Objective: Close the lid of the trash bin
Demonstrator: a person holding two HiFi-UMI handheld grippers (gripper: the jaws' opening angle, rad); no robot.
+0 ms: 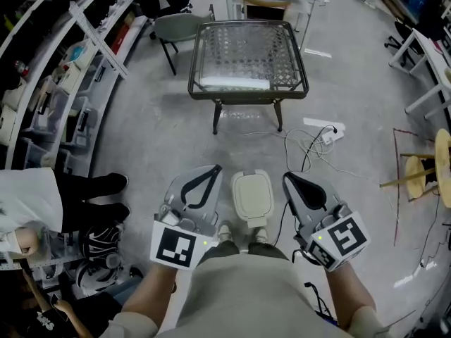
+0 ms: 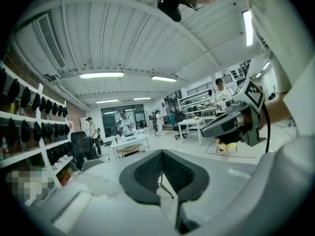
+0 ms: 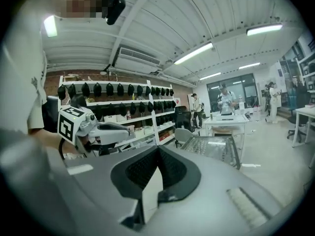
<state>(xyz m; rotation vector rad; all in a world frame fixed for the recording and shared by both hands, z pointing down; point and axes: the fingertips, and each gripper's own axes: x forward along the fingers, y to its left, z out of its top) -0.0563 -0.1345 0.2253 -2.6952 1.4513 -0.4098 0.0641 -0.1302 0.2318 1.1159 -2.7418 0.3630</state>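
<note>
**Trash bin (image 1: 251, 197) on the floor, flanked by two empty claws**

Head view: sits on the near side of the glass table (image 1: 248, 58), well apart from it, with its long axis running toward that table. Has the left gripper (image 1: 215, 169) and the right gripper (image 1: 287, 177) just beside its two long edges, both pointing toward the table. Looks about equally near to each and touches neither. Shows a pale top from straight above, seemingly lying flat. Cannot say from this angle whether fully down.

Left gripper view: looks out level across the room, not down, so misses the trash bin. Shows the jaws pressed together at the tips with nothing between them.

Right gripper view: faces the glass table (image 3: 214, 149), again without the trash bin in sight. Shows the jaws together and empty. Calls, as a judgement, for tipping either claw downward onto the top to press it home.
</note>
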